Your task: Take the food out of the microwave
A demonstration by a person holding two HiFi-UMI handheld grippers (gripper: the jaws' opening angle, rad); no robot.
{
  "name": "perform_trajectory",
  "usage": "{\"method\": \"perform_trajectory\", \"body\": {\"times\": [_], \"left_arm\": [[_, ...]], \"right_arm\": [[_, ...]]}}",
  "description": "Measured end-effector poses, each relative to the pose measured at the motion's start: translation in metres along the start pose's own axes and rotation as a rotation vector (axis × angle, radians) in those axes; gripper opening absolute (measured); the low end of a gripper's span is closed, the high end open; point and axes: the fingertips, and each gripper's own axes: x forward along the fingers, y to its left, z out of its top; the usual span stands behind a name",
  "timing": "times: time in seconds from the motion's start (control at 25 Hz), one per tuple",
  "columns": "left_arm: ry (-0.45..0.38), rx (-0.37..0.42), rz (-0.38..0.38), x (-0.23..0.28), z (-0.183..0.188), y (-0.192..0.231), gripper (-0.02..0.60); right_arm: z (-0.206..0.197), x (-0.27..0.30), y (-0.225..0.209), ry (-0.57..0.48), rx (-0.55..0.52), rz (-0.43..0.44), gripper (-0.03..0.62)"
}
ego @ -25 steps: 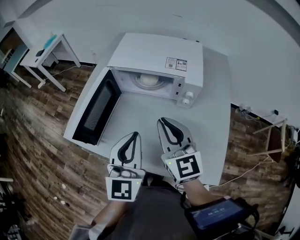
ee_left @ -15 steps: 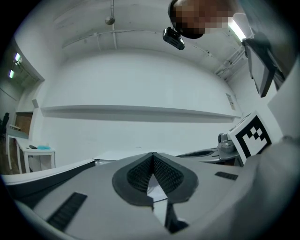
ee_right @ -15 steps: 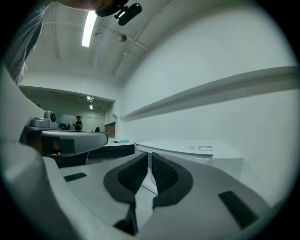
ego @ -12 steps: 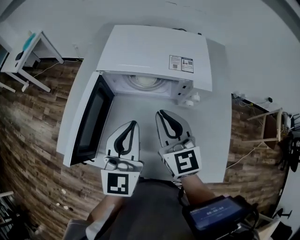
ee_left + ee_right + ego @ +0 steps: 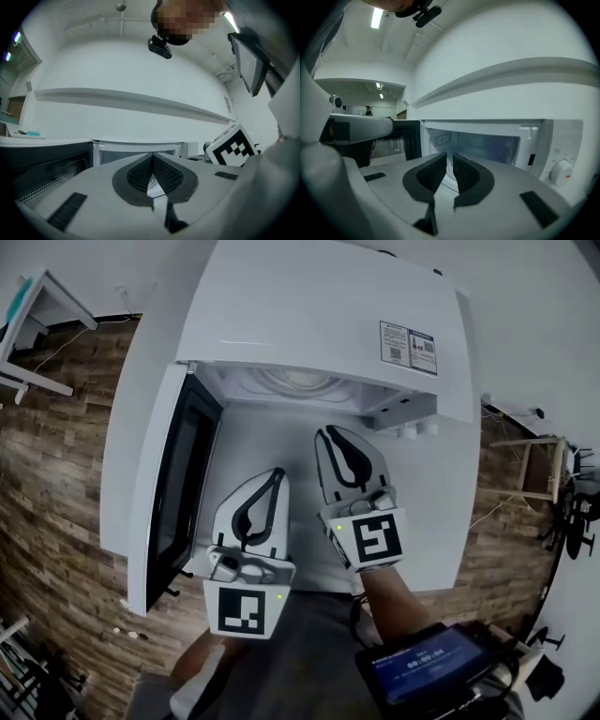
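The white microwave [image 5: 309,306] stands on the table with its door [image 5: 173,484] swung open to the left. Inside, only the rim of a pale round dish of food [image 5: 302,381] shows under the top edge. My left gripper [image 5: 277,472] is in front of the opening, its jaws shut and empty; in the left gripper view, the left gripper [image 5: 153,154] points level at the cavity. My right gripper [image 5: 328,431] is a little closer to the opening. In the right gripper view, the right gripper [image 5: 450,154] faces the lit cavity [image 5: 487,145], jaws opening by a narrow slit, nothing between them.
The microwave's knobs [image 5: 560,171] are on its right panel. The white table [image 5: 441,512] ends to the right and near the person. Wooden floor [image 5: 56,521] lies left, with a small white side table [image 5: 28,296] at the far left. A screen device [image 5: 422,667] hangs at the person's waist.
Both grippers have moved forward and down toward the open microwave. The microwave looms larger, and its top now hides most of the food.
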Motion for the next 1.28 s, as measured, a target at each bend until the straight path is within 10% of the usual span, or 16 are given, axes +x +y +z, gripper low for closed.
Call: {"method": "perform_trajectory", "body": {"times": [0.44, 0.76, 1.28], "left_arm": [[0.078, -0.072, -0.058, 0.010, -0.030, 0.008, 0.006], [0.115, -0.085, -0.124, 0.017, -0.043, 0.001, 0.006], [0.147, -0.113, -0.113, 0.026, -0.057, 0.021, 0.006]], "right_arm": [[-0.033, 0.043, -0.010, 0.075, 0.018, -0.031, 0.125], [-0.047, 0.082, -0.040, 0.126, -0.008, -0.123, 0.478], [-0.064, 0.137, -0.065, 0.167, -0.008, -0.185, 0.522]]}}
